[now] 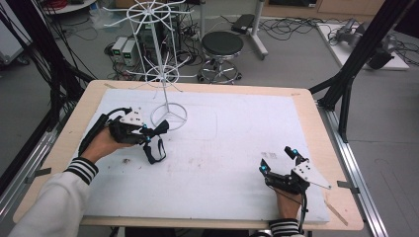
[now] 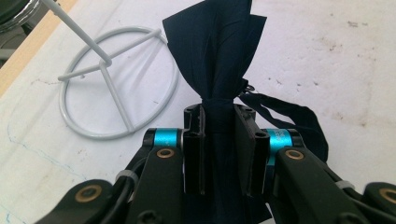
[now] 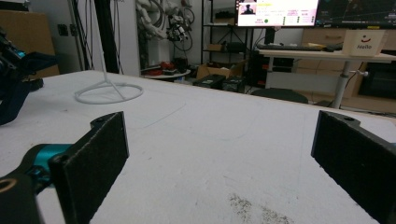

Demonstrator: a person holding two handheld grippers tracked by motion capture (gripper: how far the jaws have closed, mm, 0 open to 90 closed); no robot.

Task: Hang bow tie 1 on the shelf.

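Tongs in the person's left hand, the left tongs, are clamped on a dark navy bow tie, pinching it at its knotted middle. In the left gripper view the two black pads press the cloth from both sides, one wing of the bow tie fans out beyond the tips, and a thin dark strap curls away to one side. In the high view the strap hangs in a loop below the tongs toward the near edge of the bench.

Taking the white wire rack as the landmark: its round base ring rests on the white sheet that covers the bench. The bow tie is just beside that ring, on the side toward the person and slightly left of it, and the tip of its wing reaches close to the ring's rim. Whether cloth and wire touch cannot be told. The rack's thin stem rises from the ring to its spoked arms above.

The right tongs are well apart from the rack, far to its right and nearer the person, low over the sheet. Their jaws stand wide apart with nothing between them. In the right gripper view the rack's base ring shows far off across the sheet, beyond the left pad.
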